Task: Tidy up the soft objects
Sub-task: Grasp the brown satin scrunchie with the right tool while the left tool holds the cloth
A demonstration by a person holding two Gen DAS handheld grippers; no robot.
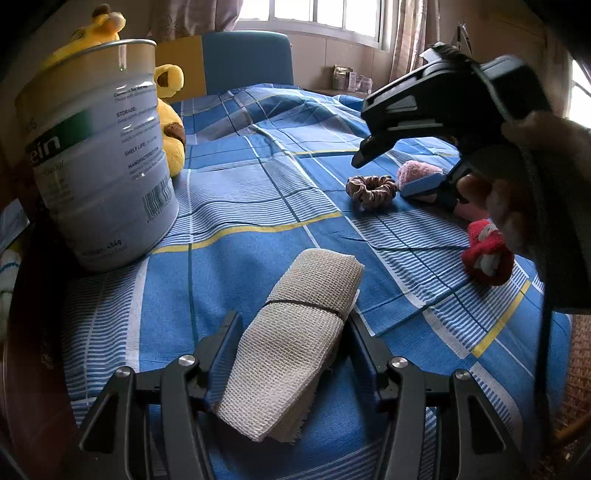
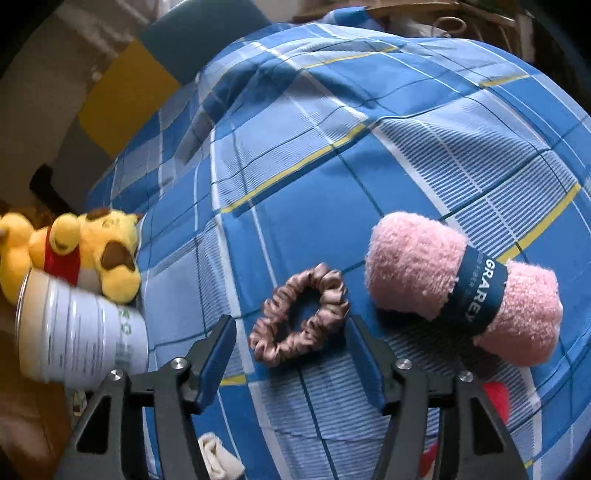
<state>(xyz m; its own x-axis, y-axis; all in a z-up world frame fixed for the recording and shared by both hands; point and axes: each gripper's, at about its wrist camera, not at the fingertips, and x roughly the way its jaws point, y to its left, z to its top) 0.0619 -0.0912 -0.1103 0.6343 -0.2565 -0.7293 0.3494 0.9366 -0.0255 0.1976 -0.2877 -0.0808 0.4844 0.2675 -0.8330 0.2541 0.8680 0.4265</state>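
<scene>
Daylight enters through the windows (image 1: 325,18) at the far wall of the left wrist view; the panes are blown out to white. The blue checked bedspread (image 1: 258,206) is evenly and softly lit, with faint shadows only. The tin (image 1: 99,155) carries pale sheen on its side. Both views show strong fisheye bending, with dark corners. The right wrist view is softer throughout: the tin (image 2: 81,343) and the yellow plush toy (image 2: 88,251) at its left edge are smeared by motion blur.
</scene>
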